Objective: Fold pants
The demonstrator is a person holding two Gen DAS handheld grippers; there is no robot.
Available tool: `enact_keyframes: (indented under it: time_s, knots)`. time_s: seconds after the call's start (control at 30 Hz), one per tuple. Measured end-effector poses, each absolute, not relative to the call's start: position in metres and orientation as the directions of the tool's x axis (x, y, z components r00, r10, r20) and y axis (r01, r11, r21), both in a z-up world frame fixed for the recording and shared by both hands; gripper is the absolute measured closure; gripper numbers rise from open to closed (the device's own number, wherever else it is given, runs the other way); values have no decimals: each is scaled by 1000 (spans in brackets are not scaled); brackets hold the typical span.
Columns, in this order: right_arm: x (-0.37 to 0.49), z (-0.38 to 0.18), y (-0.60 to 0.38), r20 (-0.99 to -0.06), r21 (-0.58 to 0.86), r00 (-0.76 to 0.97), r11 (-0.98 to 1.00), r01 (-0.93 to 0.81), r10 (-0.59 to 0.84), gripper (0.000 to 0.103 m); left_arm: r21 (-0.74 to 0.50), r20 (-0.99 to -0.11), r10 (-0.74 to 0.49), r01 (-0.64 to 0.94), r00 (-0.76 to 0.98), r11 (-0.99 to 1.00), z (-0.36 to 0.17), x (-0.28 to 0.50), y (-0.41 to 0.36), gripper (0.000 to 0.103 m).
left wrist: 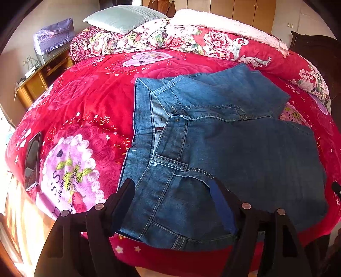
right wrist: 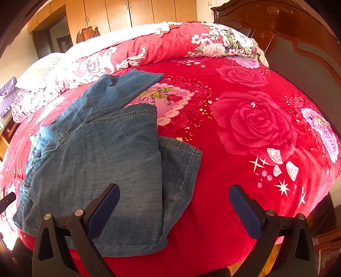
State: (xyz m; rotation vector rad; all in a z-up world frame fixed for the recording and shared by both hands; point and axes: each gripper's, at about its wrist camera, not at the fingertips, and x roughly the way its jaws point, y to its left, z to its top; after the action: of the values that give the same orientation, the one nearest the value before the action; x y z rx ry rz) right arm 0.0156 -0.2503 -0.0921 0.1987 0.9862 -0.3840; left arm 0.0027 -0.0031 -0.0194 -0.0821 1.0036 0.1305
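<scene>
The pants (left wrist: pixel 223 144) are mid-blue denim with pale stitching along the seams and a lighter, washed blue inside the waistband, and they look more faded and grey-blue in the right wrist view (right wrist: pixel 102 153). The bedspread (left wrist: pixel 89 102) under them is bright red, printed with darker red roses, white stars and sparkles, and pink scalloped medallions with green leaves, while the quilt (left wrist: pixel 223 40) along its far edge is red with white and pink flowers and a white fleecy underside. The pillow (left wrist: pixel 123 18) at the far left corner is pale grey-green, and both grippers, left gripper (left wrist: pixel 174 204) and right gripper (right wrist: pixel 172 202), are black with dark blue pads (right wrist: pixel 245 211).
</scene>
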Motion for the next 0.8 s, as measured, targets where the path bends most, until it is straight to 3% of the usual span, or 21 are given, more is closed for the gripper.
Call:
enact_keyframes:
  time_s: [0.2, 0.37, 0.5, 0.6, 0.67, 0.7, 0.8]
  knots:
    - [29, -91, -291, -866, 65, 470, 891, 449, -173, 1, -119, -931, -44, -186, 362, 975, -14, 13, 14, 30]
    - [48, -105, -348, -905, 74, 390, 841, 535, -168, 7, -425, -903, -354, -398, 242, 813, -32, 1, 51, 25]
    - [66, -133, -358, -929, 176, 368, 837, 518, -32, 17, -435, -899, -395, -475, 187, 765, -56, 7, 60, 24]
    - [77, -150, -348, -940, 201, 339, 847, 492, 27, 31, -432, -899, -401, -504, 176, 747, -66, 18, 62, 25]
    - [80, -148, -338, -927, 225, 370, 876, 426, 59, 74, -414, -907, -386, -512, 166, 753, -70, 27, 61, 30]
    - [82, -148, -337, -922, 261, 372, 878, 402, 104, 94, -393, -917, -367, -515, 155, 762, -71, 30, 59, 38]
    - [76, -131, -339, -902, 298, 413, 877, 378, 129, 94, -362, -930, -338, -505, 143, 783, -67, 38, 54, 62]
